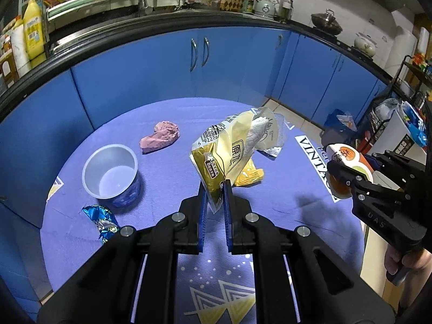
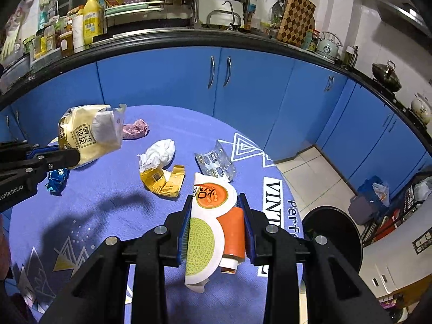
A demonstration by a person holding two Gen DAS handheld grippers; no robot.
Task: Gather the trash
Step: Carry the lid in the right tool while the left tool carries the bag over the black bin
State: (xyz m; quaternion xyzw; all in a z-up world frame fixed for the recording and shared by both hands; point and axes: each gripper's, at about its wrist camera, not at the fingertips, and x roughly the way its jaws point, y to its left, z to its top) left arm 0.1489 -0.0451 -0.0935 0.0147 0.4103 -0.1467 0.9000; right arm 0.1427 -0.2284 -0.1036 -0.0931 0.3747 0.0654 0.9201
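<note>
Left gripper (image 1: 216, 186) pinching gold wrapper (image 1: 216, 159), right gripper (image 2: 216, 216) pinching melon carton (image 2: 208, 229), both above worktop (image 2: 108, 202).

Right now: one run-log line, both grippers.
left gripper: shut on cream snack bag | right gripper: shut on melon-print wrapper | both clear of blue tablecloth

We see both views evenly and fairly brightly lit, probably from overhead, with a cool bluish cast. Soft dark shadows of the tools fall on the purple tablecloth (image 2: 113, 210). The fisheye lens bends the counter edge (image 1: 189, 24) into an arc and blackens the corners. Distant shelf clutter looks slightly soft; glare glints on the clear plastic tray (image 2: 216, 162).
</note>
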